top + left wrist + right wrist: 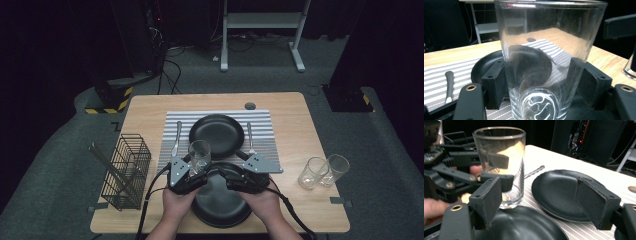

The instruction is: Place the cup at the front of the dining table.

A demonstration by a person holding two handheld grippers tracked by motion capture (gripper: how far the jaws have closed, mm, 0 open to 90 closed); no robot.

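Currently left gripper [196, 170] clamps the glass [200, 154] between its pads, upright on the striped placemat [265, 125], touching the near black plate's [220, 202] rim, just beside the far black plate [216, 135]. Right gripper [227, 176] is released, jaws wide over the near plate, nothing between them.
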